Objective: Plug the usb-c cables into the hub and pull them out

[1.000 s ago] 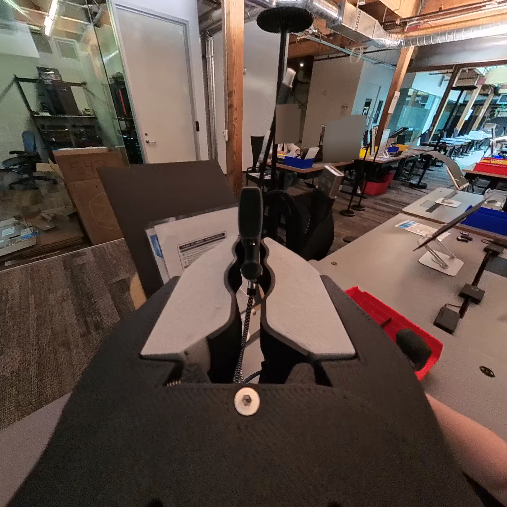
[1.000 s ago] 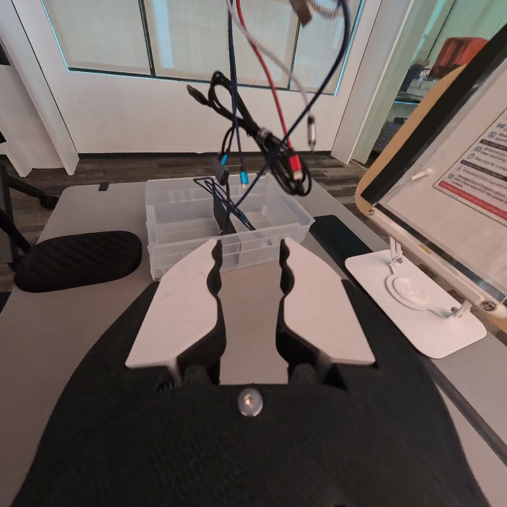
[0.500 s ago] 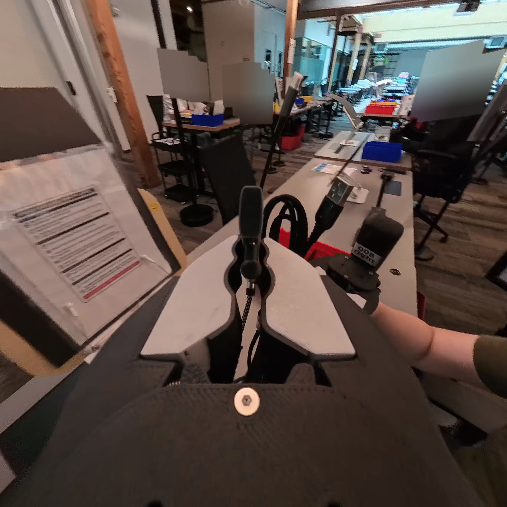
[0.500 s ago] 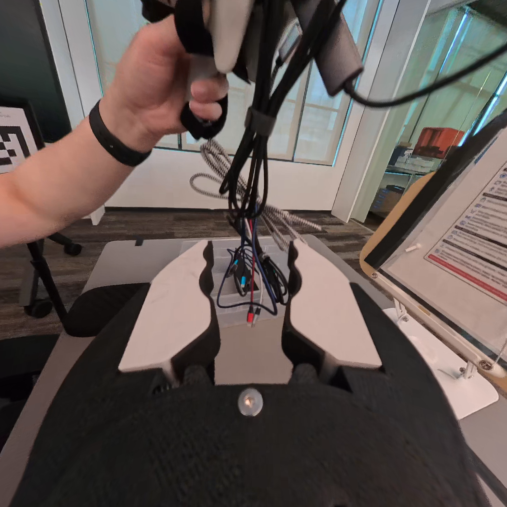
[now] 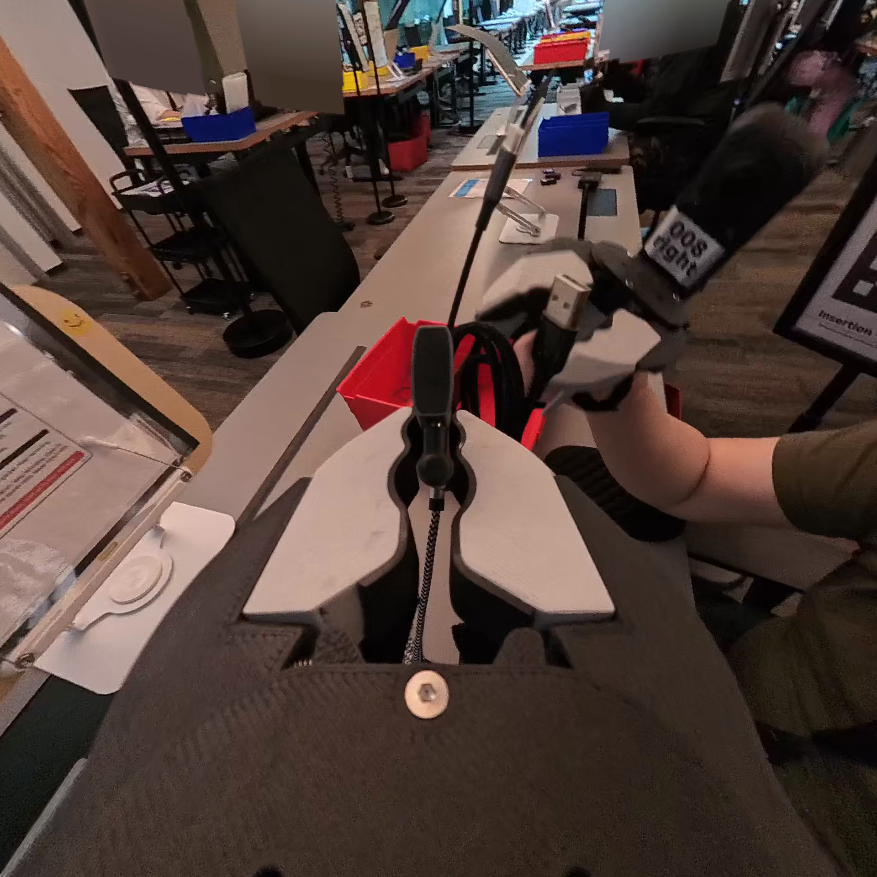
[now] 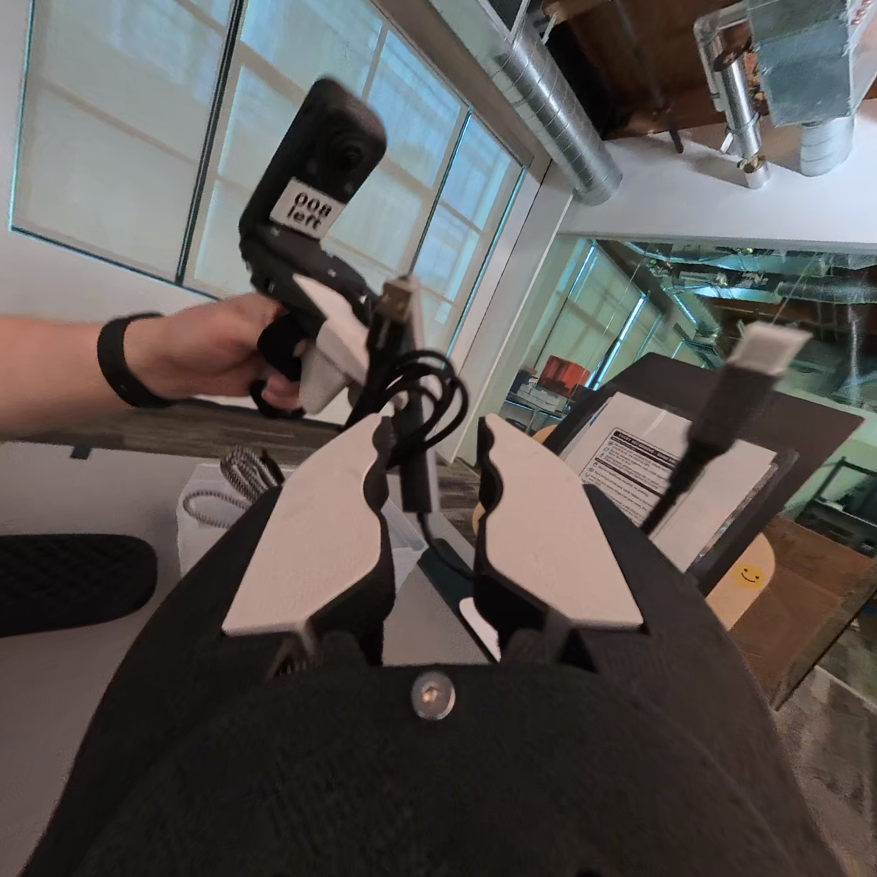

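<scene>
Red bin (image 5: 379, 375) on grey table (image 5: 417, 270); black wrist rest (image 6: 61, 579).

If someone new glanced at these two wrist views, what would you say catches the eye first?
Probably the left gripper, jaws shut on a black plug with a braided black-and-white cable, held mid-air at the centre of its own view. Just to the right, the right gripper faces it with jaws apart around a black cable's silver USB-A plug, above a red plastic bin.
</scene>
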`<state>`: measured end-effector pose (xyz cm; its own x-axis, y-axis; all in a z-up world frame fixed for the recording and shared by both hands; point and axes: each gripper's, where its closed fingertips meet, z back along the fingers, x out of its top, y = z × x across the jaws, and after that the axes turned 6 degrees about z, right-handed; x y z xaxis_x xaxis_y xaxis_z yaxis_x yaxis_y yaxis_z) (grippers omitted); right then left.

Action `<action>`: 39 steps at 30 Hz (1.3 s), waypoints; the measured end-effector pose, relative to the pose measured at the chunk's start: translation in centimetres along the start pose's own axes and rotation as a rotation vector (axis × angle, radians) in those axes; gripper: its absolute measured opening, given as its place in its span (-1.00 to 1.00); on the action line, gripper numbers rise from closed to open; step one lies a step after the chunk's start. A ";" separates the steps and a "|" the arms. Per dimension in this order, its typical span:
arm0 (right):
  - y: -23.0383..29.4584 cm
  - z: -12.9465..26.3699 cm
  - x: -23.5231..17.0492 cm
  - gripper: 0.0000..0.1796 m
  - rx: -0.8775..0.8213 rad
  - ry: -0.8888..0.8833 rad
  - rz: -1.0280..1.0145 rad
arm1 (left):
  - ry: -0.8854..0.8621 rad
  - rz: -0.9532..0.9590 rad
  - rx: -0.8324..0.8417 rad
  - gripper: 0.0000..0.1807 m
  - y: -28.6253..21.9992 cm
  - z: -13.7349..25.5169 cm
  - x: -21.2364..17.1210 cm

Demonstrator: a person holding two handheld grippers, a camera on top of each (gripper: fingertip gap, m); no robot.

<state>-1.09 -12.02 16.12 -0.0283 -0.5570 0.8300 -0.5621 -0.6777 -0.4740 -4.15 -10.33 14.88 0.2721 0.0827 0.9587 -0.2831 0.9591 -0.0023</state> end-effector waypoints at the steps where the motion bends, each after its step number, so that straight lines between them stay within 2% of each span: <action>1: -0.3 0.3 0.5 -0.61 -0.003 -0.017 -0.015 | 0.008 -0.005 -0.008 -0.89 -0.2 -0.1 -0.4; 7: -0.5 1.9 1.6 -0.61 0.029 0.012 -0.045 | 0.078 -0.076 -0.065 -0.89 -1.2 -1.0 -2.9; 12: 2.2 1.8 1.4 -0.60 0.171 0.104 -0.125 | 0.184 -0.166 -0.061 -0.89 -1.6 -2.3 -6.0; 17: 2.4 3.0 2.6 -0.73 0.074 0.167 0.065 | 0.283 -0.225 -0.083 -0.89 -2.2 -3.9 -9.5; 19: 4.3 3.8 0.9 -0.83 0.195 0.306 0.086 | 0.322 -0.263 -0.104 -0.89 -2.6 -4.4 -11.0; 22: 6.2 3.7 -2.6 -0.79 0.333 0.453 0.111 | 0.395 -0.311 -0.133 -0.89 -3.2 -5.2 -13.3; 24: 6.9 2.6 -5.8 -0.68 0.387 0.529 0.107 | 0.431 -0.323 -0.137 -0.89 -3.3 -5.6 -14.4; 27: 9.6 2.3 -10.3 -0.56 0.591 0.688 -0.010 | 0.463 -0.310 -0.148 -0.89 -3.2 -6.0 -15.4; 28: 9.9 2.2 -11.3 -0.52 0.613 0.729 -0.045 | 0.477 -0.309 -0.146 -0.90 -2.9 -5.9 -15.8; 33: 10.4 1.3 -13.0 -0.62 0.657 0.722 -0.093 | 0.512 -0.266 -0.167 -0.89 -2.2 -5.4 -17.5; 34: 10.5 1.3 -13.1 -0.84 0.676 0.718 -0.097 | 0.512 -0.262 -0.174 -0.89 -2.2 -5.3 -17.6; 35: 10.6 1.3 -13.0 -0.89 0.691 0.708 -0.108 | 0.506 -0.265 -0.178 -0.89 -2.3 -5.2 -17.7; 39: 10.8 0.7 -12.6 -0.89 0.724 0.652 -0.160 | 0.494 -0.261 -0.176 -0.89 -2.2 -4.6 -17.4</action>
<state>-6.19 -12.65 0.32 -0.5684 -0.2069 0.7963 0.0362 -0.9732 -0.2270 -4.06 -12.63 -3.11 0.7211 -0.0861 0.6875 -0.0039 0.9917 0.1284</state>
